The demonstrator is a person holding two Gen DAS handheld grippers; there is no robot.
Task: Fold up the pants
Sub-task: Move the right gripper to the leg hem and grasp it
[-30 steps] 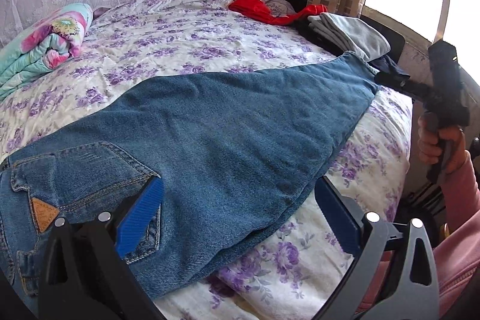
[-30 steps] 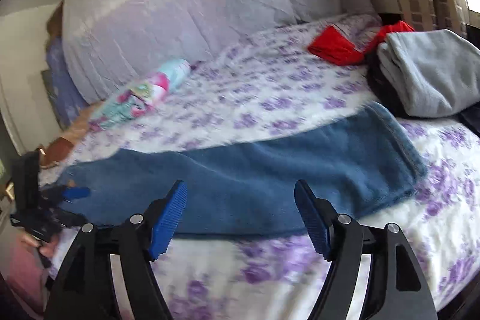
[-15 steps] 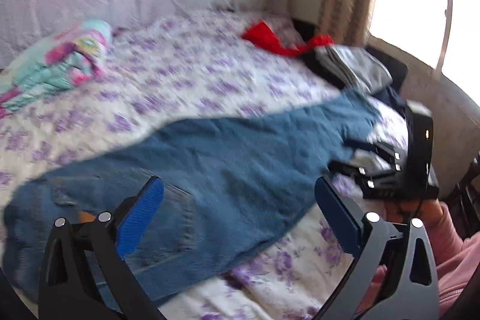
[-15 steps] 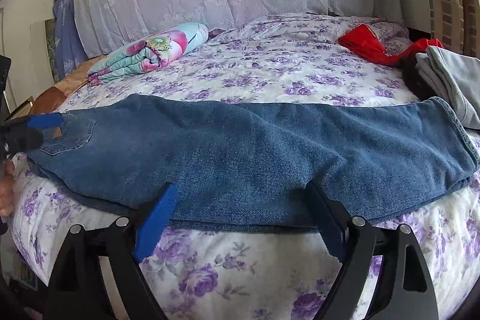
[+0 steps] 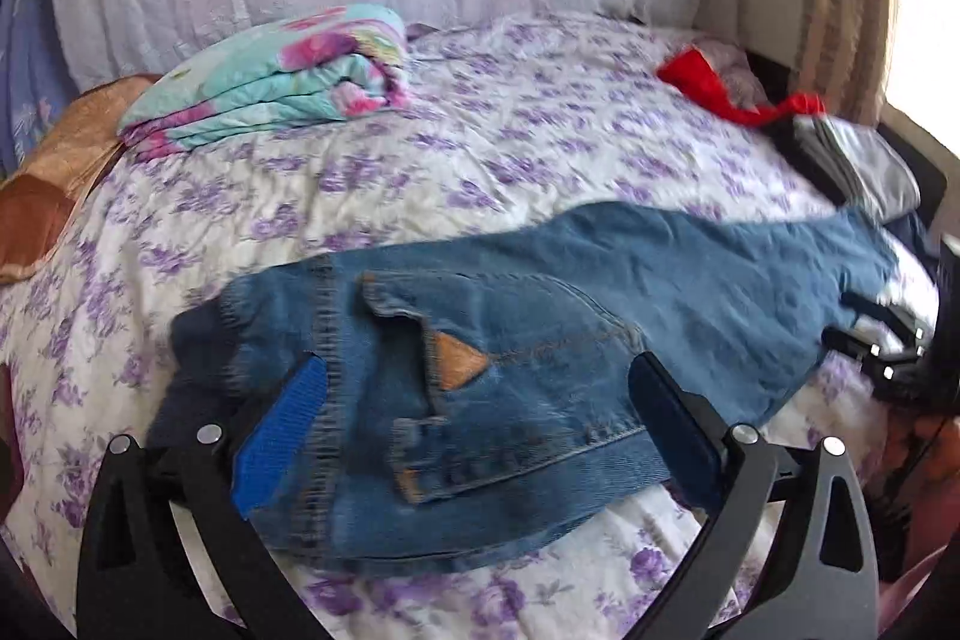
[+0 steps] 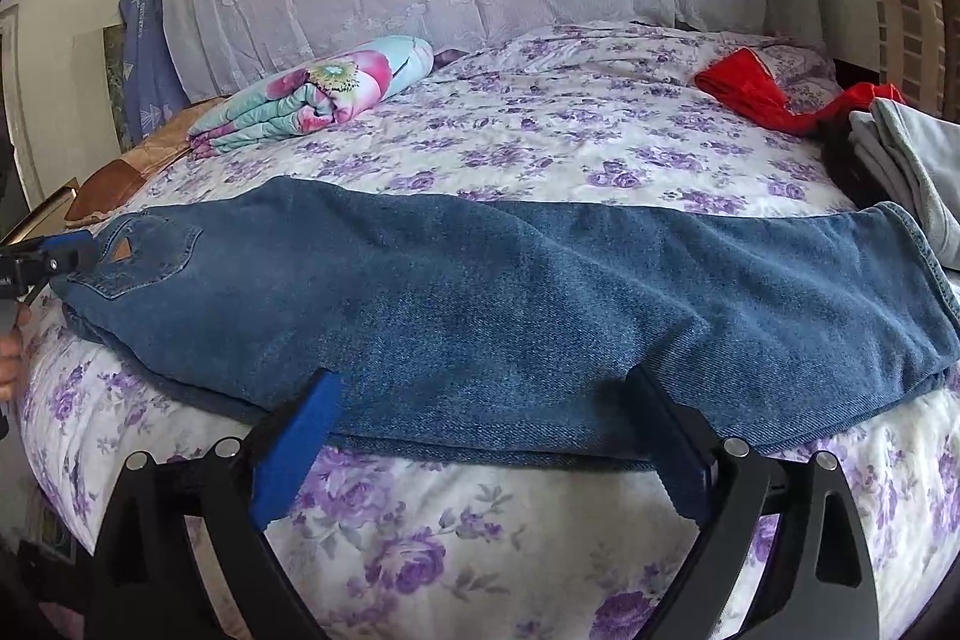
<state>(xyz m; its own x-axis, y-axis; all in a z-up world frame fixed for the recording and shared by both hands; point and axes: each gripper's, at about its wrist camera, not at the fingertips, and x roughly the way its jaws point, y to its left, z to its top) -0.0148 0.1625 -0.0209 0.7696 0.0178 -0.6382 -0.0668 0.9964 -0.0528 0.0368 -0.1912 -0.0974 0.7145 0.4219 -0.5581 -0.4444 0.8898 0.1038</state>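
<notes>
You've got the jeans [image 6: 510, 304] lying leg-on-leg along the bed [image 6: 540, 142] edge, right gripper [image 6: 480, 436] fingers opening and left gripper [image 5: 474, 430] fingers apart, nothing held: pinch both layers at 3 o'clock hem.

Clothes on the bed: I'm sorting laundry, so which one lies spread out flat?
The blue jeans, stretched lengthwise along the bed's near edge. The grey garment is folded, and the red one is bunched.

Both wrist cameras look down across the bed [image 6: 540, 142] from its near edge, sharing the jeans [image 5: 540, 340].
</notes>
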